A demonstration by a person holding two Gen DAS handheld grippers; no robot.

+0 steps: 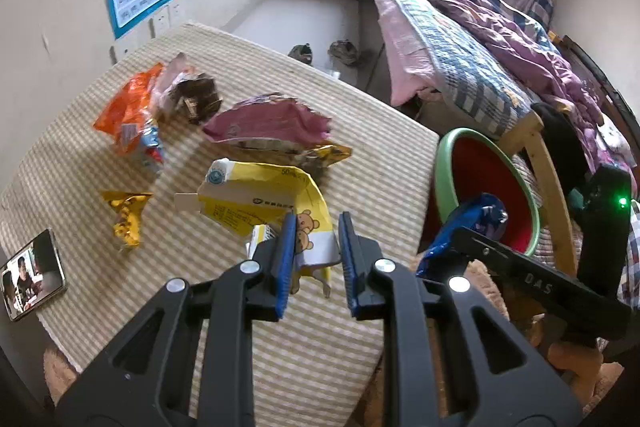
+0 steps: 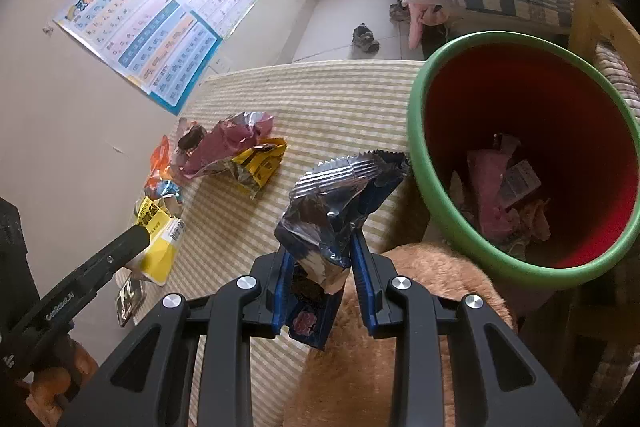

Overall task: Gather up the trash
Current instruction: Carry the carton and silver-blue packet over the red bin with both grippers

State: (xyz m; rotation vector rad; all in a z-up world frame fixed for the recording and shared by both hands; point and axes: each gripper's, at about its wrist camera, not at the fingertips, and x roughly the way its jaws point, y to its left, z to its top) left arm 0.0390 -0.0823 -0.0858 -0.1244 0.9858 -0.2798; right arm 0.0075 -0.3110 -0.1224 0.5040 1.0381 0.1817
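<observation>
My left gripper (image 1: 316, 247) is shut on a flattened yellow-and-white carton (image 1: 272, 199) with a bear print, held a little above the striped table mat (image 1: 320, 347). The right wrist view shows the same carton (image 2: 160, 247) at the far left. My right gripper (image 2: 320, 267) is shut on a crumpled blue-and-silver wrapper (image 2: 336, 195), just left of a bin with a green rim (image 2: 432, 195) and a red inside. Several wrappers lie in the bottom of the bin. On the mat lie an orange wrapper (image 1: 128, 111), a brown one (image 1: 196, 99), a pink bag (image 1: 268, 123) and a gold wrapper (image 1: 128, 215).
A phone (image 1: 34, 275) with a lit screen lies at the mat's near left corner. A bed (image 1: 460, 67) with a wooden frame stands behind the bin (image 1: 444, 163). Shoes (image 1: 344, 53) lie on the floor beyond the table. Brown plush fabric (image 2: 400, 327) lies under my right gripper.
</observation>
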